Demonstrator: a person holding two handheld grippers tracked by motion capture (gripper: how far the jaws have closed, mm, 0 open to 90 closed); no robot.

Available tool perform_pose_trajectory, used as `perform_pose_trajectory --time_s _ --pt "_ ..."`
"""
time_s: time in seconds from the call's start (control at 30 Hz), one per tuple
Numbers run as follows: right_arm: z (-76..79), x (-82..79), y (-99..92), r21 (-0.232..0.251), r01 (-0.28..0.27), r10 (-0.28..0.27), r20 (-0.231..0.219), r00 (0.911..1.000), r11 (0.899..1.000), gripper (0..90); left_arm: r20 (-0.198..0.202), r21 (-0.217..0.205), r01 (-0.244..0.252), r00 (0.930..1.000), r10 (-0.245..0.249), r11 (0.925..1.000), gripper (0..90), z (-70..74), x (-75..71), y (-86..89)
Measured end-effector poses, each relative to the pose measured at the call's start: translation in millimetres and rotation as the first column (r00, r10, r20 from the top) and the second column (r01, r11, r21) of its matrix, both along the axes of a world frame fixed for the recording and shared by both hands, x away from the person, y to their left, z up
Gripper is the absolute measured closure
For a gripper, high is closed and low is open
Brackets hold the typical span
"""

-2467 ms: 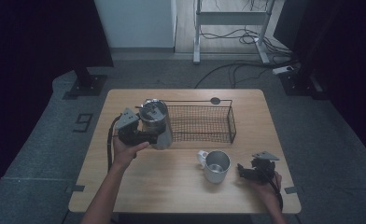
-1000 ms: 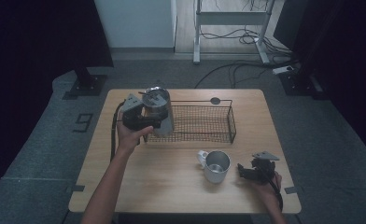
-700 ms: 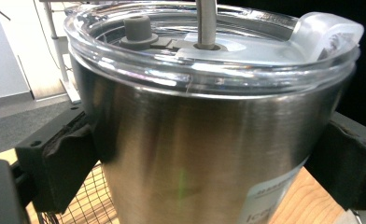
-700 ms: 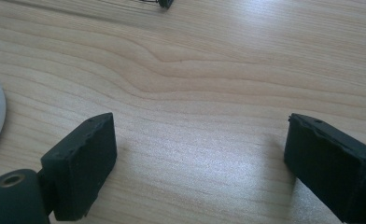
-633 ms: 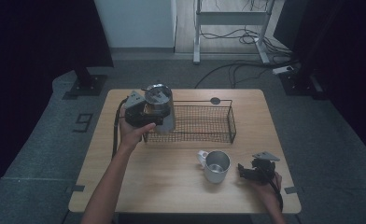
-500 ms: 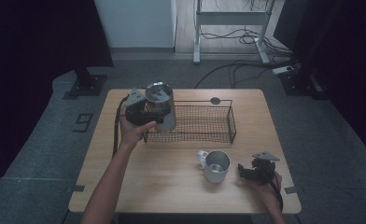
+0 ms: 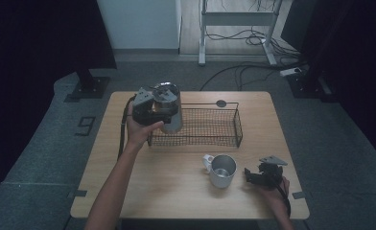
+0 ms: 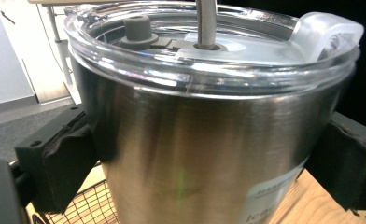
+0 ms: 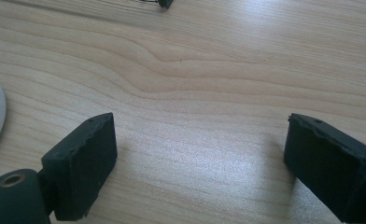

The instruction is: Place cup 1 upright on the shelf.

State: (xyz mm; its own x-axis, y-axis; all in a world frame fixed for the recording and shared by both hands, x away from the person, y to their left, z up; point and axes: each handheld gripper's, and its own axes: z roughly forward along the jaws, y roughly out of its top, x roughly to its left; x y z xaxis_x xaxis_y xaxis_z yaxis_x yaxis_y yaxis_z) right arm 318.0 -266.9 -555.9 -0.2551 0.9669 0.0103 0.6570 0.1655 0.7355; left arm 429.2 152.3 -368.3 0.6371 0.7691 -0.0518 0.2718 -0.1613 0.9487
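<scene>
Left gripper (image 7: 153, 111) is clamping a brushed stainless-steel tumbler with a clear plastic lid and straw (image 8: 209, 140); both black pads (image 8: 69, 163) are pressing on the steel wall, one per side, below the lid rim. In the high view the tumbler (image 7: 170, 108) is hanging in the air over the left end of the black wire-mesh basket (image 7: 224, 139), above its near-left corner.

Risks, as I'm reading them:
- Slip: smooth, tapered steel wall and a grip on two small pads only. Any jerk or tilt could be letting it slide down through the jaws.
- Rim clip: the tumbler is sitting right over the basket's edge wire. Lowering from here without moving further over the mesh could be landing the base on the rim and tipping it.
- Lid and straw are looking loose-fit, so a hard tilt could be popping or spilling them; contents I can't tell.

Pose: left forearm is reaching forward from the bottom edge, hand wrapping the gripper, jaws pointing roughly level, tumbler near upright.

Right gripper (image 9: 197, 158) is resting low over the light wooden table (image 9: 218, 70) at the near-right, jaws standing wide apart, nothing between. A white metal-lined mug (image 7: 221, 170) is sitting just beside it.
</scene>
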Motion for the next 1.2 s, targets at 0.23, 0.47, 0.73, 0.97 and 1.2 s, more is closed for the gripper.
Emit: perform_pose_trajectory --time_s 0.23,0.47,0.73,0.97,1.2 --pt "0.0 0.0 0.0 0.0 0.0 0.0 0.0 1.0 1.0 9.4 -0.008 -0.003 -0.008 0.9999 0.008 1.0 4.5 -6.5 11.9 0.1" --pt "0.0 -0.1 0.0 0.0 0.0 0.0 -0.001 1.0 1.0 9.4 -0.024 0.0 -0.019 0.9995 0.019 0.9998 4.5 -14.4 21.7 -1.8" --pt "0.1 -0.8 -0.3 0.0 0.001 -0.001 -0.001 1.0 1.0 9.7 -0.025 0.009 -0.034 0.9991 0.034 0.9994 4.4 -19.7 28.8 -0.9" --pt "0.1 -0.8 -0.3 0.001 0.001 -0.001 -0.001 1.0 1.0 9.7 -0.045 0.031 -0.04 0.9981 0.042 0.9987 4.4 -29.0 34.8 -4.3" --pt "0.1 -0.8 -0.3 0.001 0.001 -0.001 0.0 1.0 1.0 9.8 -0.054 0.041 -0.046 0.9974 0.048 0.9981 4.4 -38.0 37.7 -7.6"
